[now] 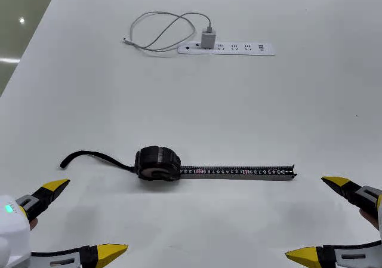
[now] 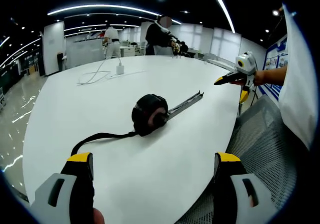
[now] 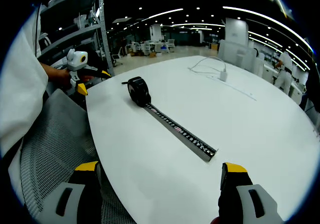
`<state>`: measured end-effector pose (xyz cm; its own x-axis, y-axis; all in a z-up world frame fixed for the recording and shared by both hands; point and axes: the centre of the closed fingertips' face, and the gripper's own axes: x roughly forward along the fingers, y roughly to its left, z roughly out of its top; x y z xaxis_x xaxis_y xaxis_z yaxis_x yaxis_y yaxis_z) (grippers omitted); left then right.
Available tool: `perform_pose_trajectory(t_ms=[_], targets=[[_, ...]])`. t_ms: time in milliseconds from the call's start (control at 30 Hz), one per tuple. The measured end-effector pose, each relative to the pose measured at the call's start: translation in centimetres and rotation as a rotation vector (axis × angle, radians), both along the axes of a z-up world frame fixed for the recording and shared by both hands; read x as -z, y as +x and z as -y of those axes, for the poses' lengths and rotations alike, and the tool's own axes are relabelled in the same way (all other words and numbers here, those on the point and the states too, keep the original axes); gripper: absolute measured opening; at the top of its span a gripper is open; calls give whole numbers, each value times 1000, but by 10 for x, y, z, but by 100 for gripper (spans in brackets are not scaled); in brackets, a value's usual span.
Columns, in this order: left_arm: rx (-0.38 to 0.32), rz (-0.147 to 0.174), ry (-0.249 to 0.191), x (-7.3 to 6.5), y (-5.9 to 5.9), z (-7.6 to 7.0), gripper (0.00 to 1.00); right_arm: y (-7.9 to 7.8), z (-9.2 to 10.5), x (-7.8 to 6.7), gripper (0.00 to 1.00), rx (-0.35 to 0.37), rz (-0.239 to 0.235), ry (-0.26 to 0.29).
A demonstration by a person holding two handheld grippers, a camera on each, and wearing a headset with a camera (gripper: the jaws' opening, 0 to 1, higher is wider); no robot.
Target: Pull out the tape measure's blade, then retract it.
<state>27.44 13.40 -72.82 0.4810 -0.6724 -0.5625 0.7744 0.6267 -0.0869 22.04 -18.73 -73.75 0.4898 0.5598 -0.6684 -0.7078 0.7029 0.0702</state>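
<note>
**A:** From the head view, where do things stand?

**B:** The tape measure (image 1: pixel 157 163) lies on the white tabletop (image 1: pixel 179 101). Its blade (image 1: pixel 239 172) is drawn out flat toward the right and its strap (image 1: pixel 89 156) trails left. The left gripper (image 1: pixel 89 217) and right gripper (image 1: pixel 314 218) sit near the front edge, both spread wide and holding nothing. A power strip (image 1: pixel 233 48) with a cable (image 1: pixel 161 32) lies well behind.

**A:** And the left gripper view?

**B:** Its own jaws stand apart and empty. The tape measure is straight ahead, clear of them. The right gripper hovers beyond the blade's far end, also released.

**A:** The right gripper view?

**B:** The jaws are parted here too. The blade's end lies just ahead between them, and they do not touch it.

**A:** So how far along is it?

**B:** I'd judge the pull-out done. Retracting is left, and neither gripper has hold of the tape measure yet.
</note>
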Motion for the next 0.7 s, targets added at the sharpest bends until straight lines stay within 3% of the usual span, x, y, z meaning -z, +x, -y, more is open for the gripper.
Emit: perform_pose_trajectory(t_ms=[700], targets=[[-6, -29, -20, 1, -1, 2, 99, 0, -2, -2, 99, 2, -2, -1]])
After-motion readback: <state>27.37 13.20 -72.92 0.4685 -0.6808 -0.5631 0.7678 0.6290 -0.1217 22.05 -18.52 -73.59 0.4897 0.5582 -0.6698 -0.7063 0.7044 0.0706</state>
